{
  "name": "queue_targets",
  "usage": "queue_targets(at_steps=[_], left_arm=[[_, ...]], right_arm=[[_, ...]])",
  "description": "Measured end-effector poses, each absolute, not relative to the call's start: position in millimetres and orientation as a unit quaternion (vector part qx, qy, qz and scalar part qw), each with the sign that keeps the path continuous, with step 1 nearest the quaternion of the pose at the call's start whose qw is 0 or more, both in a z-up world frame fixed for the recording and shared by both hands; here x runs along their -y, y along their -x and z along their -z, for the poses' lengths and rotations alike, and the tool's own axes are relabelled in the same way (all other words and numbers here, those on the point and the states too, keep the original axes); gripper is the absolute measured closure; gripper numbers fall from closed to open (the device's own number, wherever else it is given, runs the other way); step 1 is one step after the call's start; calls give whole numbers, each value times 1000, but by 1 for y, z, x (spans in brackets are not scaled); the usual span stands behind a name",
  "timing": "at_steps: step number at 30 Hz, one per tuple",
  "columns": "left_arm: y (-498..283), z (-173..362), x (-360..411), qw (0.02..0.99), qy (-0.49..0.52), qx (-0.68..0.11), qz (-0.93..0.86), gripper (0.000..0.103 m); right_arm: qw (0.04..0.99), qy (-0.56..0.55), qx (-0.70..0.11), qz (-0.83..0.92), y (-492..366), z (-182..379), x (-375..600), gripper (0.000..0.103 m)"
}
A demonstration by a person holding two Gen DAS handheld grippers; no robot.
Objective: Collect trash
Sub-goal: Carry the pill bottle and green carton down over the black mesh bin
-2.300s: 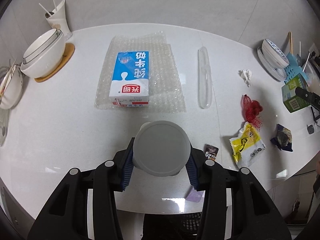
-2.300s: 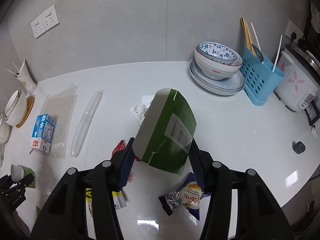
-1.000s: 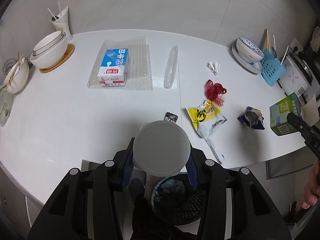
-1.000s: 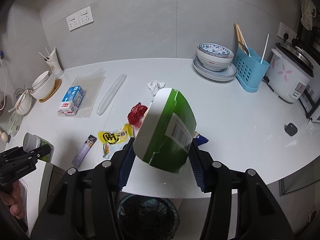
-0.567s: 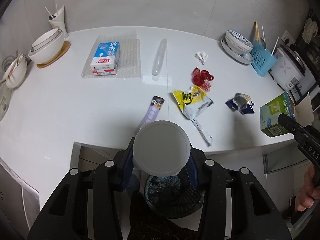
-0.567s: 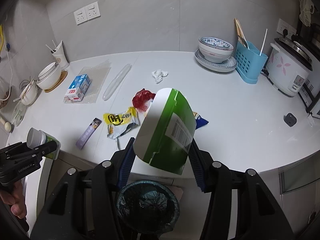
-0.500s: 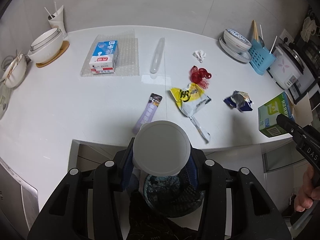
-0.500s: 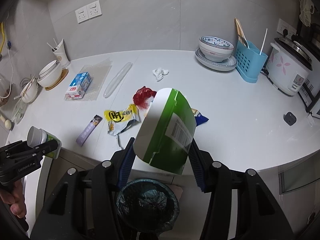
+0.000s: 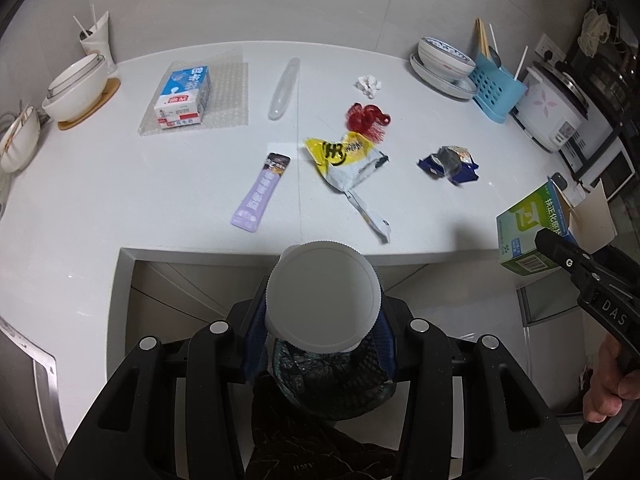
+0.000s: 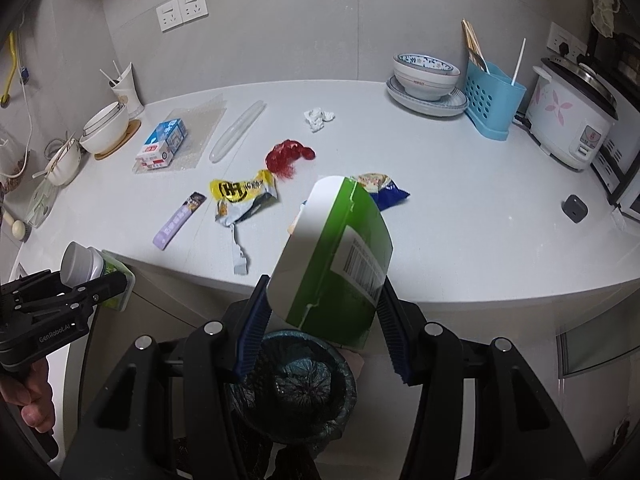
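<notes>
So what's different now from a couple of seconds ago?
Both tools backed away from the counter and came over the trash bin below its edge. The left tool still squeezes the white-capped jar, and the right tool still squeezes the green box. Nothing was dropped. The wrappers, milk carton and bowls stayed put.

A milk carton (image 9: 182, 96) lies on bubble wrap (image 9: 224, 92) at the surface's (image 9: 120, 184) left; wrappers (image 9: 344, 156) sit mid-surface; the bin (image 10: 292, 392) stands below its front edge.
</notes>
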State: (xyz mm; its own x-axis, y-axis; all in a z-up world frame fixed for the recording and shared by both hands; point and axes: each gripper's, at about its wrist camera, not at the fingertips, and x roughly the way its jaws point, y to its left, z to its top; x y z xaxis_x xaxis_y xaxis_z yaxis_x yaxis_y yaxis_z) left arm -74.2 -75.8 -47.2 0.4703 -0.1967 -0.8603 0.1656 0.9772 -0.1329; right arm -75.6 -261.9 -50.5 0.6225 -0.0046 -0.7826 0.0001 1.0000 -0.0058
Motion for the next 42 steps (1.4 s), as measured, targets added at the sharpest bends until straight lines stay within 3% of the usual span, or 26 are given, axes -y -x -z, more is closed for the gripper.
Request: queue_targets(at_steps=[13, 42], left_arm=[[98, 80, 72, 852, 14, -511, 112, 59], [121, 185, 85, 844, 1, -525, 110, 59]], right_arm=[[895, 1, -445, -31, 115, 77, 267, 53], [856, -1, -512, -69, 128, 207, 266, 53]])
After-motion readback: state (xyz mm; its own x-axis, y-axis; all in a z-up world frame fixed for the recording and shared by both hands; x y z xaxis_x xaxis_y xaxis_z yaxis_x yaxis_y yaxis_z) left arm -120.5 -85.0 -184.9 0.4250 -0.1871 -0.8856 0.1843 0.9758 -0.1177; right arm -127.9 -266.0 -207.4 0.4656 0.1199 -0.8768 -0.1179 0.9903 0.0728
